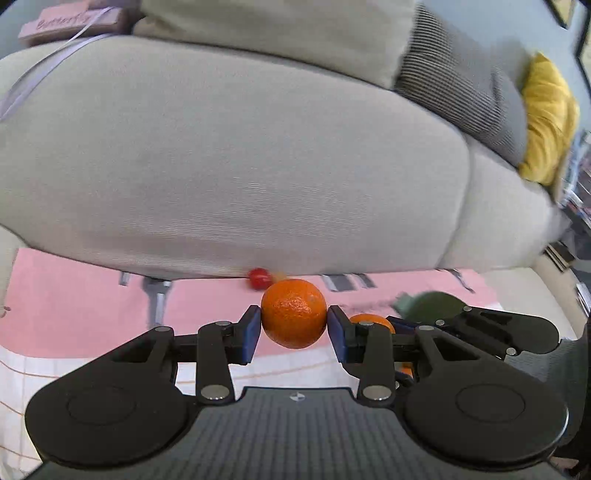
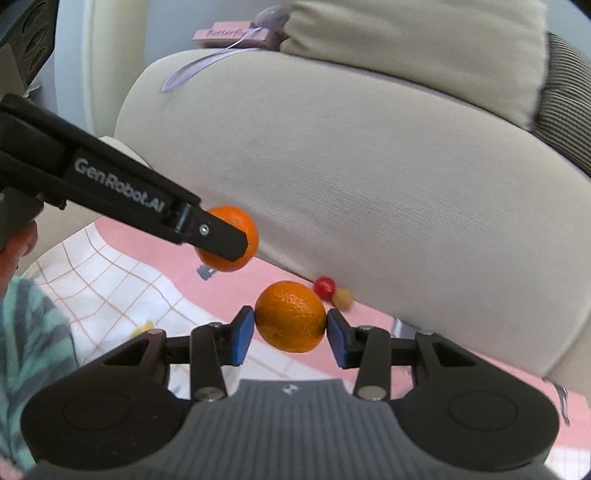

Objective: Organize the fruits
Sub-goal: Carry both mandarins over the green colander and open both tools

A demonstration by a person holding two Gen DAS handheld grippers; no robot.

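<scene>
Pink cloth (image 1: 74,295), beige sofa (image 1: 221,166), yellow cushion (image 1: 546,122)

Oranges (image 1: 294,318) (image 2: 290,316): dimpled, slightly glossy peel; gripper pads (image 1: 251,334): smooth blue, rubber-like; gripper arms (image 1: 218,354): matt black plastic, shiny metal pins; sofa (image 1: 236,147): finely woven beige cloth.

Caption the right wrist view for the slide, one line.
Right gripper clamps an orange above the pink cloth; left gripper holds a second orange beside it.

I read "Butterfly" on the pink box (image 2: 236,35) behind the sofa cushion, "GenRobot.AI" on my left gripper (image 2: 236,240) arm
</scene>
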